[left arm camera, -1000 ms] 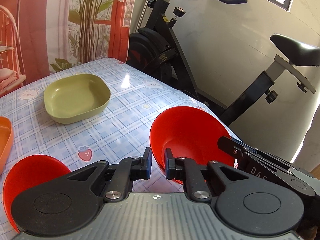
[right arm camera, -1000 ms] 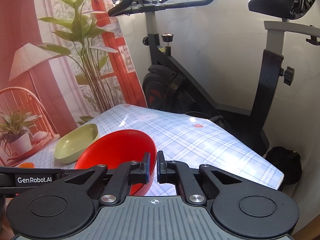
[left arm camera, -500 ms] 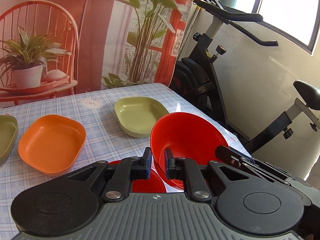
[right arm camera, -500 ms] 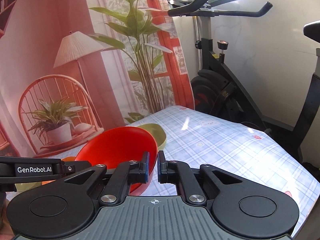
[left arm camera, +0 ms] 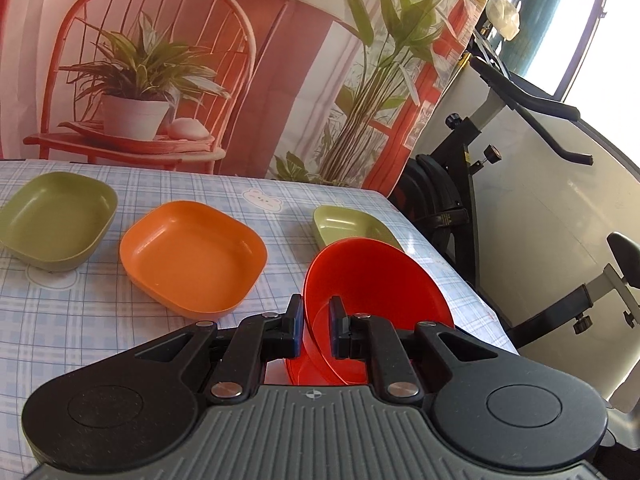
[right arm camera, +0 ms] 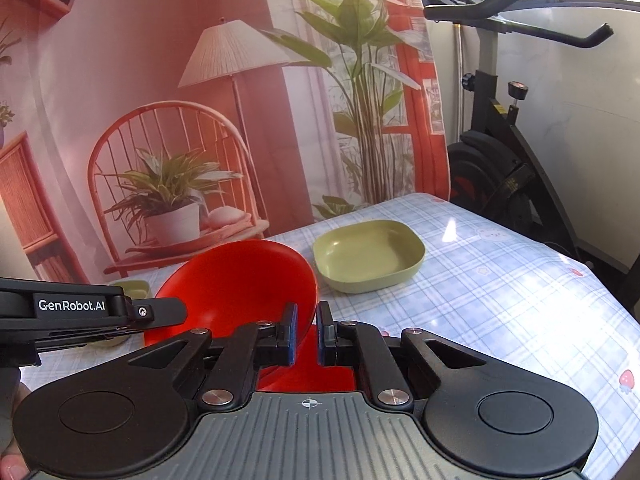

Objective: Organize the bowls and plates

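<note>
Both claws are nearly closed on one red bowl [left arm camera: 372,280]: left gripper [left arm camera: 314,330] pinches its near rim, right gripper [right arm camera: 306,334] the opposite edge, holding it tilted above the checked table [right arm camera: 500,280], orange dish [left arm camera: 192,254] and green dishes [right arm camera: 368,256] beyond.

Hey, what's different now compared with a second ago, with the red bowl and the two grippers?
Both grippers swung left along the table, carrying the tilted red bowl with them. It now hangs over a second red bowl on the table, which lay off to the left a second ago. The orange plate and far green plate came into view. Unchanged: left gripper and right gripper stay clamped on opposite rims.
</note>
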`<state>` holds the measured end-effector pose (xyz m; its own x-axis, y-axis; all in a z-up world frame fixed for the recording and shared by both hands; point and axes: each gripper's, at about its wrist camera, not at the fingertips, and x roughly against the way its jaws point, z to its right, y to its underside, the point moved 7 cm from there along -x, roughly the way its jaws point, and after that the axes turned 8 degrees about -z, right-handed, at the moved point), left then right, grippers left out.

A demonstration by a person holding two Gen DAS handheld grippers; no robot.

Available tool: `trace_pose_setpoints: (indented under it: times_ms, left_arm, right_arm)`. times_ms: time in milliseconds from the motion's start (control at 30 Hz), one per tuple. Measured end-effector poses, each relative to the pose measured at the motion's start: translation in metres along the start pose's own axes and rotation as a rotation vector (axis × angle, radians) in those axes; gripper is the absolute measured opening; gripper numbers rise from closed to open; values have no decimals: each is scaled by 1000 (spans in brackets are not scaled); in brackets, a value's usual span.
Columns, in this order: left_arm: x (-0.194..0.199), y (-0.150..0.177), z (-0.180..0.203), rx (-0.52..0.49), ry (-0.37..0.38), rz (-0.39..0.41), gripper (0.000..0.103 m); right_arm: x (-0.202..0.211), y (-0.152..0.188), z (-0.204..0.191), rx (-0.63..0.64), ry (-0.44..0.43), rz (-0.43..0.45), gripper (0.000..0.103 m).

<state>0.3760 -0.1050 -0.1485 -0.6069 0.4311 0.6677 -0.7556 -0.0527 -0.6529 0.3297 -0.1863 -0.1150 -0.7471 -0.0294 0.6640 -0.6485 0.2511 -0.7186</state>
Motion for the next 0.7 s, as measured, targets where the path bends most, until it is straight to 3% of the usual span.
trace_pose_setpoints:
  times_ms: [367,700]
  left_arm:
    - [-18,22,-4,-24,-7,-60,14]
    - [-32,29,-2,-60,-56,-88,14]
  right_arm:
    - [-8,19,15,-32,35,-36,7]
    - [-24,29,29,-62,30,-69,7]
